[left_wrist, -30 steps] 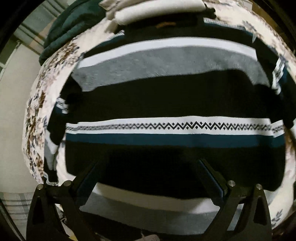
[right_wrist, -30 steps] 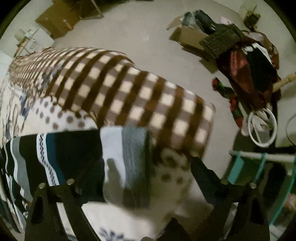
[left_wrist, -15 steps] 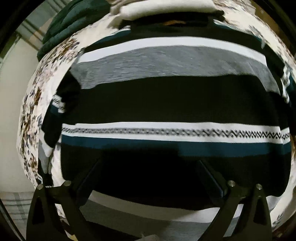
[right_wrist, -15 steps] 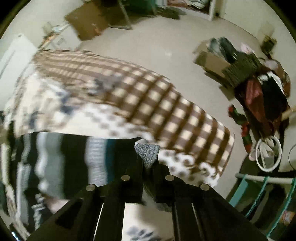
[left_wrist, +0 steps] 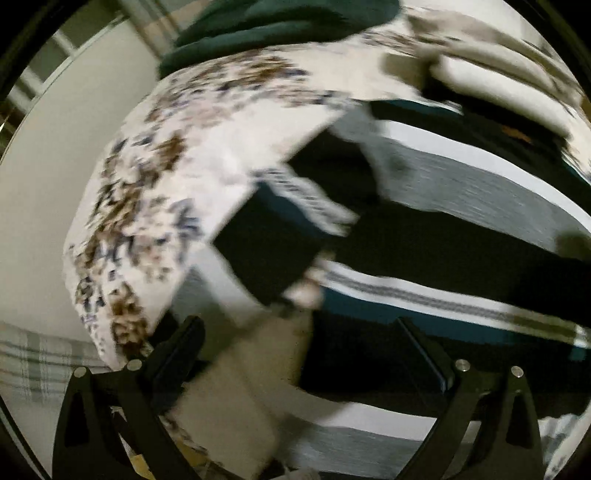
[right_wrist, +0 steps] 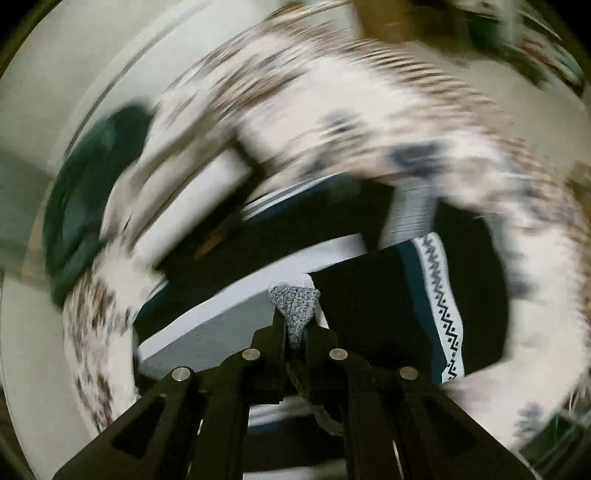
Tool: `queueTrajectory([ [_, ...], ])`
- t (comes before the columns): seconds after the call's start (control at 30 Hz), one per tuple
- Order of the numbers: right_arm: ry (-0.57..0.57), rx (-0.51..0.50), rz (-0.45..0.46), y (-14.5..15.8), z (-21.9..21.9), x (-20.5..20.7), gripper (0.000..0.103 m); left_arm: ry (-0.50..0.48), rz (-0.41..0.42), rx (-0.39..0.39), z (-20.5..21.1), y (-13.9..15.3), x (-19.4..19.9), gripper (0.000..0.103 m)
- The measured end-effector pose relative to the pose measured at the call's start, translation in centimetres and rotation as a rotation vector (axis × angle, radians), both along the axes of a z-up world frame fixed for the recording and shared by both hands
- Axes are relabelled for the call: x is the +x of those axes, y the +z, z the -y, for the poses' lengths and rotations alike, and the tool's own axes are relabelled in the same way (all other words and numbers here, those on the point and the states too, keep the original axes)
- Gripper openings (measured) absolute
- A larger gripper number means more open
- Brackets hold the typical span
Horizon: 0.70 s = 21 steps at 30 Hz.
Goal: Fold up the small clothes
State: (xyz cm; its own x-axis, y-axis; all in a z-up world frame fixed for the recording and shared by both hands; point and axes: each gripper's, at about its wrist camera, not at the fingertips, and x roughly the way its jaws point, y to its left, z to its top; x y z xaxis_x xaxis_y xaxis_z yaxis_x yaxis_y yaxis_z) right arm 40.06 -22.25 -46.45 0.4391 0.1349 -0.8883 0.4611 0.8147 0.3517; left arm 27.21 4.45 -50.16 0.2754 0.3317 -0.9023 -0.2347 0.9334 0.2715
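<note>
A striped sweater [left_wrist: 461, 236] in black, grey, white and teal lies flat on a floral bedspread [left_wrist: 207, 147]. Its left sleeve [left_wrist: 280, 229] is folded in over the body. My left gripper [left_wrist: 295, 354] is open and hovers over the sweater's lower left part, holding nothing. In the right wrist view my right gripper [right_wrist: 295, 325] is shut on a grey knit bit of the sweater [right_wrist: 295, 306] and holds it above the sweater's body [right_wrist: 369, 295]. Both views are blurred by motion.
A dark green garment [left_wrist: 280, 22] lies at the head of the bed, with cream folded cloth [left_wrist: 491, 77] beside it. The bed's left edge and a pale wall [left_wrist: 55, 184] are on the left. The bedspread [right_wrist: 406, 129] surrounds the sweater.
My right gripper, shut on the sweater's edge, has swung fast from the bed's outer side over the sweater. My left gripper has shifted left and stays open; the left sleeve now fills its view.
</note>
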Motion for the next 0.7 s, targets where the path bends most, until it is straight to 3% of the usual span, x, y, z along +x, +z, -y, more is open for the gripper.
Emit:
queueTrajectory([
  [0.13, 0.208, -0.057, -0.096, -5.0, -13.0, 7.0, 0.007, 0.07, 0.007, 0.011, -4.9, -0.8, -0.2, 0.103],
  [0.27, 0.367, -0.164, -0.15, -8.2, -23.1, 9.8, 0.006, 0.115, 0.0, -0.005, -8.1, -1.9, -0.1, 0.103],
  [0.47, 0.417, -0.234, -0.206, -10.9, -26.6, 11.0, 0.006, 0.146, 0.014, -0.031, -11.0, -2.3, 0.4, 0.103],
  [0.57, 0.431, -0.184, -0.213, -10.8, -25.8, 10.8, 0.008, 0.154, 0.021, -0.05, -12.2, -1.9, 0.2, 0.103],
  [0.63, 0.426, -0.076, -0.191, -9.6, -23.9, 9.9, 0.026, 0.17, 0.022, -0.069, -13.6, -1.4, -0.5, 0.103],
  [0.67, 0.413, -0.04, -0.179, -9.0, -23.0, 9.4, 0.05, 0.182, 0.021, -0.079, -14.3, -1.3, -0.9, 0.103],
  [0.7, 0.39, 0.002, -0.163, -8.3, -21.7, 8.4, 0.065, 0.197, 0.019, -0.09, -15.2, -1.0, -1.6, 0.103],
])
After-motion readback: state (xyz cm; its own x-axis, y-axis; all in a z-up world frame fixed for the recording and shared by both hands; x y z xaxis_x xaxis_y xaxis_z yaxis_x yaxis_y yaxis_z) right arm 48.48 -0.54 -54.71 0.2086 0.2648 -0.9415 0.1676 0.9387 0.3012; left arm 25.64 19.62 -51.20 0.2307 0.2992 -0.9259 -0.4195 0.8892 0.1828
